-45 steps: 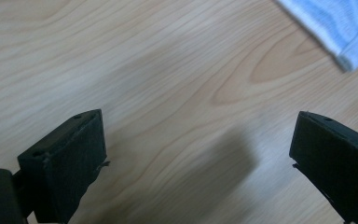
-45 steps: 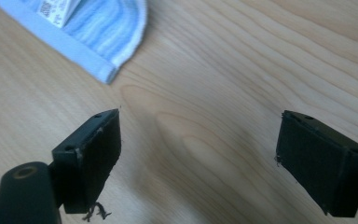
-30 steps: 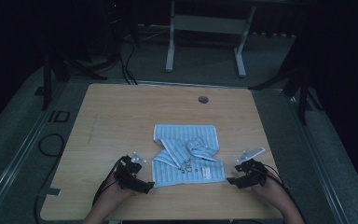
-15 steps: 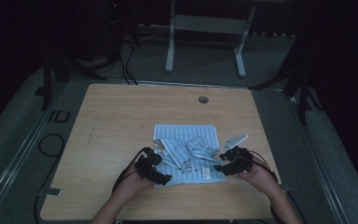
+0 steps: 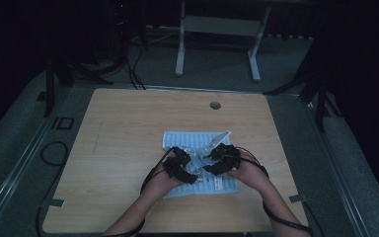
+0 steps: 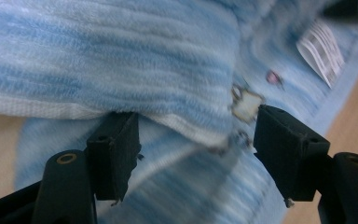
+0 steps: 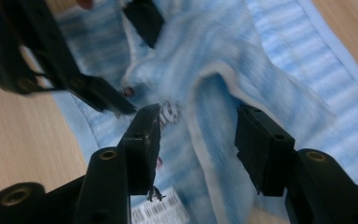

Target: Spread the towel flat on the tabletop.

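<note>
Wooden tabletop (image 5: 128,128) underneath: left gripper (image 6: 196,140) and right gripper (image 7: 198,140), jaws just closing yet clear of cloth, straddle raised folds of the blue striped garment (image 5: 187,140). Soft and limp, I judge; pinch its hemmed edges.

Both forearms reach in from the table's near edge and meet over its middle. The left gripper (image 5: 186,165) and the right gripper (image 5: 214,159) sit just beside each other, tips angled inward. Each pair of jaws stands partly apart, having just been closing, with blue cloth between them.
</note>
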Available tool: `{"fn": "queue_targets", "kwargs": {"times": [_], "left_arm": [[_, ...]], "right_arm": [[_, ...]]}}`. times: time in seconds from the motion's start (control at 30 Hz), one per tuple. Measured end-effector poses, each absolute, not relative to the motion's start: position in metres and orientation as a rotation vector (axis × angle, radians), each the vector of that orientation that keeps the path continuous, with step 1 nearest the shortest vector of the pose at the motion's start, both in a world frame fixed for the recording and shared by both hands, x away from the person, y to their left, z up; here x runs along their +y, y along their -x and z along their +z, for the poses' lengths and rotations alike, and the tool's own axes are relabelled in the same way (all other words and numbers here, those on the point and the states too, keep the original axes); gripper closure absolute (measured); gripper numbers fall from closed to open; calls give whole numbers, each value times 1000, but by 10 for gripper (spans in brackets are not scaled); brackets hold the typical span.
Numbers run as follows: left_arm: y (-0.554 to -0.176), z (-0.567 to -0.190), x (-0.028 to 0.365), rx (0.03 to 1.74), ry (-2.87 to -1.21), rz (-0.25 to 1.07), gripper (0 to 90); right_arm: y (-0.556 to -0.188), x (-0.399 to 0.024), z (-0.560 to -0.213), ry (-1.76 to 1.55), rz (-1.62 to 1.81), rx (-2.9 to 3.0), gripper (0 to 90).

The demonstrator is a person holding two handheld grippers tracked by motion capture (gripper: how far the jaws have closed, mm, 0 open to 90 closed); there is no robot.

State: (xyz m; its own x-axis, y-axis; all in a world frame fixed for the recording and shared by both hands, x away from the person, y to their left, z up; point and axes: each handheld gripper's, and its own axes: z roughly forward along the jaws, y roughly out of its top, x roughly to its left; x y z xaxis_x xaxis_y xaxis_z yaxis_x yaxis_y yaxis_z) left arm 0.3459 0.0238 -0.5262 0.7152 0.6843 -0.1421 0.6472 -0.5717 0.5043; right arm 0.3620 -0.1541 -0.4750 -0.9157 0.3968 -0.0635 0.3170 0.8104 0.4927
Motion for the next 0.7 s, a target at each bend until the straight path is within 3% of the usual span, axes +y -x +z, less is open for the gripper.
{"fn": "queue_targets", "kwargs": {"times": [0.13, 0.27, 0.3, 0.37, 0.4, 0.5, 0.7], "left_arm": [[-352, -526, 21, 1015, -2388, 128, 404], [-356, -523, 22, 1020, -2364, 139, 482], [-357, -522, 23, 1017, -2356, 135, 564], [-359, -520, 25, 1021, -2332, 123, 631], [-359, -519, 25, 1014, -2338, 130, 739], [-357, -516, 26, 1002, -2336, 151, 844], [-348, -496, 30, 963, -2331, 171, 862]], "right_arm": [[-366, -143, -481, -529, 713, 2847, 536], [-370, -139, -486, -551, 674, 2843, 691], [-371, -140, -487, -559, 665, 2843, 748], [-372, -141, -486, -561, 652, 2838, 833], [-372, -142, -485, -566, 656, 2832, 875], [-372, -144, -482, -577, 669, 2826, 882], [-366, -157, -468, -591, 719, 2788, 886]]}}
